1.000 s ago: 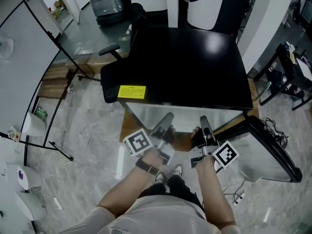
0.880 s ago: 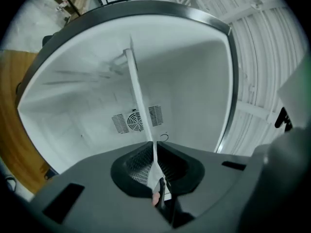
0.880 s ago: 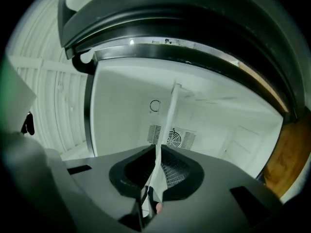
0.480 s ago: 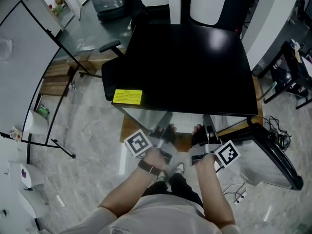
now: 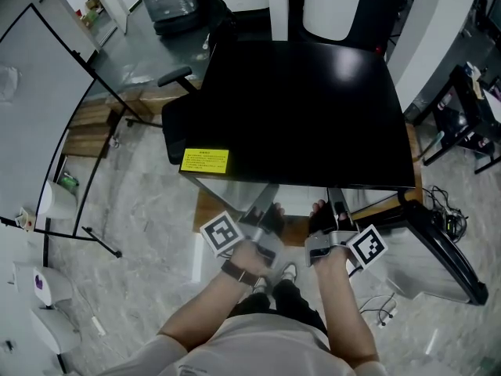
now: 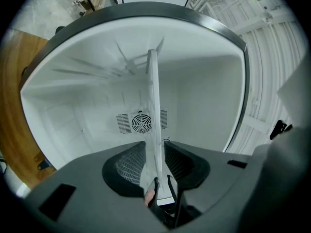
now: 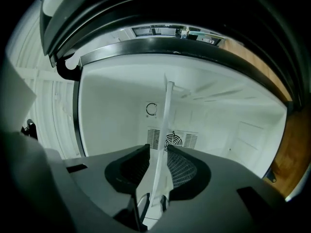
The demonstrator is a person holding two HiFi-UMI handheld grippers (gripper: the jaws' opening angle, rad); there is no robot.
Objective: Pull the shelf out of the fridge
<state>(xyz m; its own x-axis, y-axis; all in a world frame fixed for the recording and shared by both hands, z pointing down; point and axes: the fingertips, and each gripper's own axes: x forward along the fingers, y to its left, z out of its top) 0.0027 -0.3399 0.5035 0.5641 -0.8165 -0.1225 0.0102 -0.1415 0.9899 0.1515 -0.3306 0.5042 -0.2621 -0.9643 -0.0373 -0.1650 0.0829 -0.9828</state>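
The black fridge (image 5: 297,108) is seen from above, with the glass shelf (image 5: 301,200) showing below its front edge. Both grippers reach in at that edge: my left gripper (image 5: 264,210) and my right gripper (image 5: 335,206). In the left gripper view the shelf (image 6: 153,106) runs edge-on between the jaws of the left gripper (image 6: 154,166). Those jaws are opening, with a thin gap at each pad. In the right gripper view the shelf (image 7: 165,120) stands between the jaws of the right gripper (image 7: 158,171), which close on its front trim.
Behind the shelf the white fridge interior has a round fan grille (image 6: 141,123) on its back wall. The open fridge door (image 5: 438,241) stands at the right. A yellow label (image 5: 204,160) sits on the fridge's front left corner. An office chair (image 5: 184,77) stands at the left.
Both grippers stay at the shelf's front edge. The fridge top sits slightly lower in the head view, as the head has shifted a little.
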